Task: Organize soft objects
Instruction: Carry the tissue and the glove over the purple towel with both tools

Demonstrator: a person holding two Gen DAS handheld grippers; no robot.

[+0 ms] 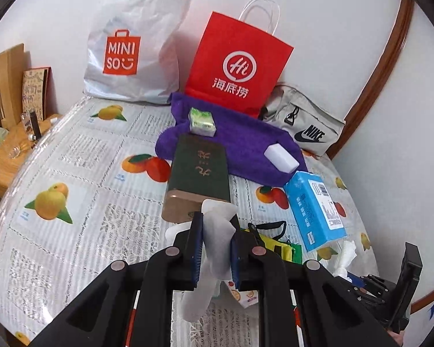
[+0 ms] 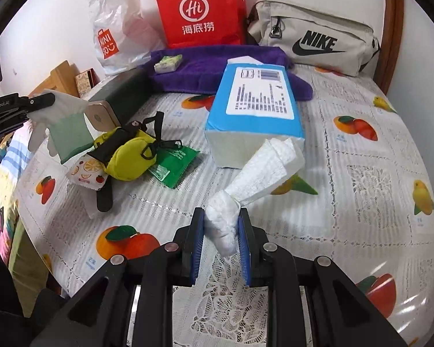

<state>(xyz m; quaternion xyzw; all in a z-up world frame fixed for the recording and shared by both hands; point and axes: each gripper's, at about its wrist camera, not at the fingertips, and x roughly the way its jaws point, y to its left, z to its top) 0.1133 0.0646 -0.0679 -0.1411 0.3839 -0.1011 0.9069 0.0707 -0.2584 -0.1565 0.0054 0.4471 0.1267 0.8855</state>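
Note:
My left gripper (image 1: 215,217) is shut on a white cloth bag (image 1: 214,243) that hangs down between the pads, held above the table; in the right wrist view it shows at the left edge (image 2: 43,101) with the bag (image 2: 63,127) dangling. My right gripper (image 2: 220,217) is shut on a white tissue (image 2: 254,179) pulled from the blue tissue pack (image 2: 257,107). The pack also shows in the left wrist view (image 1: 312,205). A purple towel (image 1: 246,141) lies behind, with a small green tissue packet (image 1: 202,121) and a white sponge block (image 1: 280,157) on it.
A dark green box (image 1: 199,179) lies mid-table. A yellow pouch (image 2: 130,153), a green packet (image 2: 173,167) and a fruit-print packet (image 2: 84,173) lie left of the pack. A MINISO bag (image 1: 130,49), red paper bag (image 1: 237,63) and Nike bag (image 1: 306,127) stand by the wall.

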